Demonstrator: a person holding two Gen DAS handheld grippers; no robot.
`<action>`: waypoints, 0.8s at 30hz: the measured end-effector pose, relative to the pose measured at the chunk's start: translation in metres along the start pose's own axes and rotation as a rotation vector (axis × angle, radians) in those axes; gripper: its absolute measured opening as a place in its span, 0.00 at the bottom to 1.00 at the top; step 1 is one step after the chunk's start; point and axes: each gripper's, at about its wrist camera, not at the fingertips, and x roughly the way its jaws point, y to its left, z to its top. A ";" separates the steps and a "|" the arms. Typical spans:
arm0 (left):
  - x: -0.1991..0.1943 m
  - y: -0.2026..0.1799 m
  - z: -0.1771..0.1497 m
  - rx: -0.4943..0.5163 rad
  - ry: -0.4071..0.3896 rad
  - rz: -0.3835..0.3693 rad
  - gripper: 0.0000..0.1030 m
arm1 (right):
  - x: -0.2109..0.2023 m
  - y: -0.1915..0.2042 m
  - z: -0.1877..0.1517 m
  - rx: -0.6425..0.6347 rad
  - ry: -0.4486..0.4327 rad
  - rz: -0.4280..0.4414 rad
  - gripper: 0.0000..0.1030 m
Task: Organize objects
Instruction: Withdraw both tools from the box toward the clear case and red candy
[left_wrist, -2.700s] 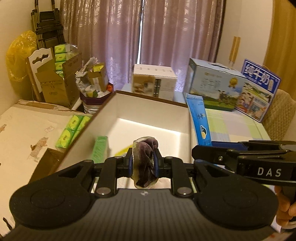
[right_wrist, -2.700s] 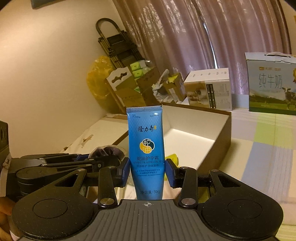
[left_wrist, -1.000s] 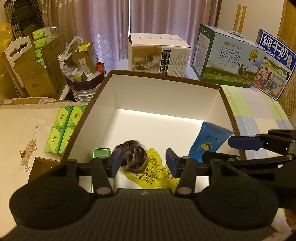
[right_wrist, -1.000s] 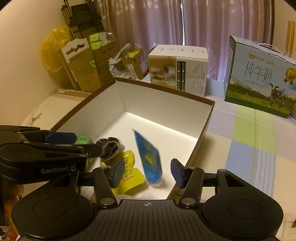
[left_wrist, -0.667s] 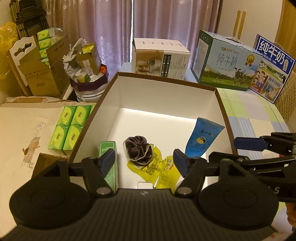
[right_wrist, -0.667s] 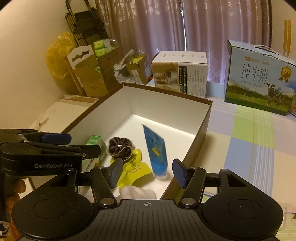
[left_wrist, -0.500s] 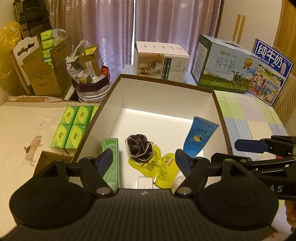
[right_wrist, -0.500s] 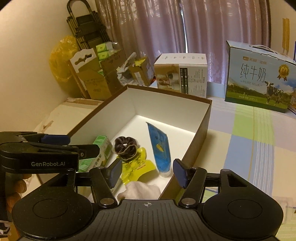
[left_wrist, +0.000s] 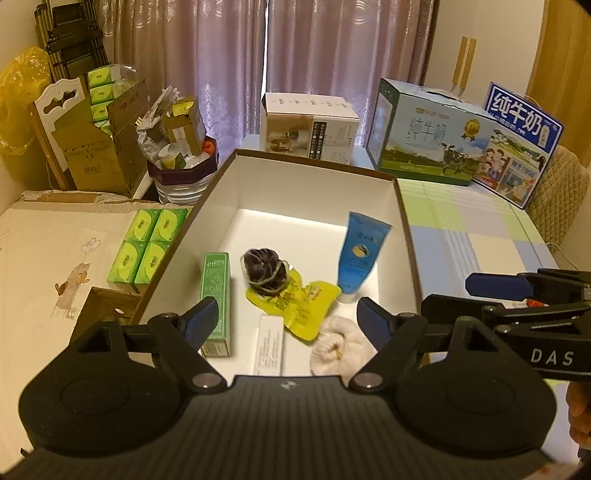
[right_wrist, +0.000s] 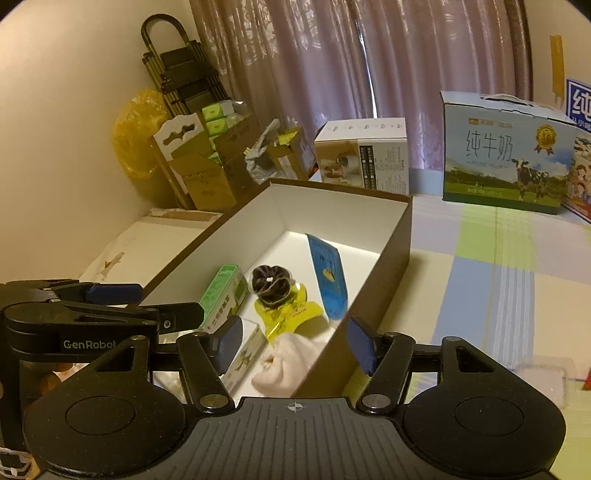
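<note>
While both grippers hang spread and empty, the left gripper (left_wrist: 284, 317) and right gripper (right_wrist: 293, 343) sit at the near end of the box (left_wrist: 404, 218). Inside lie, left to right, a green carton (left_wrist: 216, 295), a dark scrunchie (left_wrist: 264, 271) touching yellow pouches (left_wrist: 299, 302), and a blue tube (left_wrist: 360, 251) by the right wall.

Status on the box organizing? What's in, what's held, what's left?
Done: blue tube, dark scrunchie, green carton, yellow pouches and white cloth lie in the box. Held: nothing; left tool and right tool are open. Left: nothing obvious in view.
</note>
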 end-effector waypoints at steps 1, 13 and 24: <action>-0.004 -0.003 -0.002 0.000 -0.001 -0.002 0.77 | -0.004 -0.001 -0.002 0.003 -0.001 0.003 0.58; -0.036 -0.047 -0.038 0.008 0.018 -0.025 0.78 | -0.053 -0.026 -0.039 0.028 0.021 0.047 0.59; -0.046 -0.092 -0.063 0.017 0.059 -0.041 0.78 | -0.088 -0.062 -0.067 0.067 0.056 0.033 0.59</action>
